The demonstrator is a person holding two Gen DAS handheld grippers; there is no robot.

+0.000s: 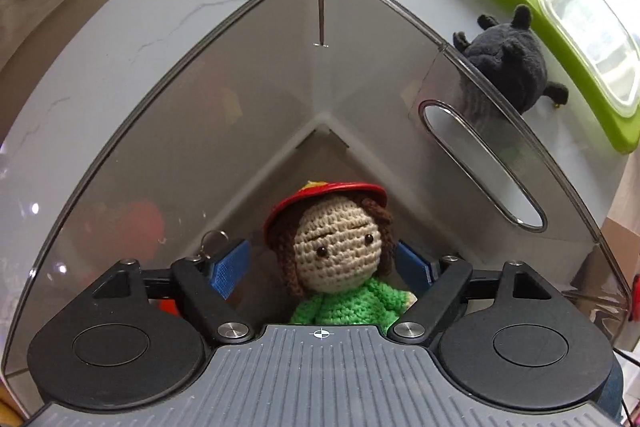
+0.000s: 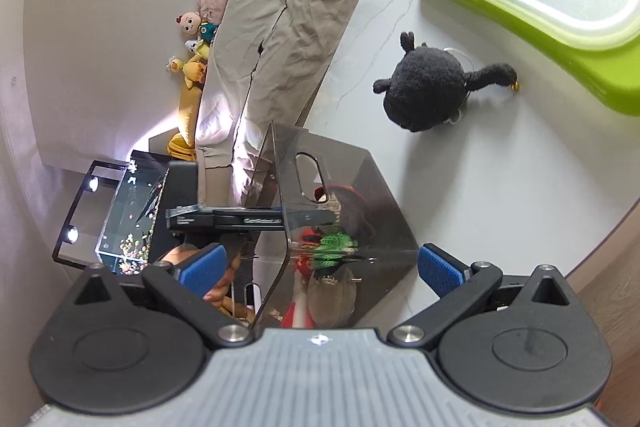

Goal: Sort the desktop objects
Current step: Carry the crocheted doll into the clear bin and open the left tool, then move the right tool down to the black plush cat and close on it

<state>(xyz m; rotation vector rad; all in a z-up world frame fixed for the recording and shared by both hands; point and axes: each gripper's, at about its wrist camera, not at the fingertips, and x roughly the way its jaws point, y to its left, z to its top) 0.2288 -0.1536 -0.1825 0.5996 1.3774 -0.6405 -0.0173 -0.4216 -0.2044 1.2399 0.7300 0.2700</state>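
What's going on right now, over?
Left gripper open, straddling doll inside bin. Right gripper open beside bin. Black plush still outside on table. Nothing blocking.

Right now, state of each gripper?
Left gripper: jaws open, pads either side of the crochet doll inside the smoky bin, not pressing it.
Right gripper: jaws open, holding nothing; the bin's corner sits between them.

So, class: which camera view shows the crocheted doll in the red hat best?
The left wrist view: the crocheted doll sits unobstructed between open blue pads. The right wrist view shows only red and green patches through the smoky bin wall.
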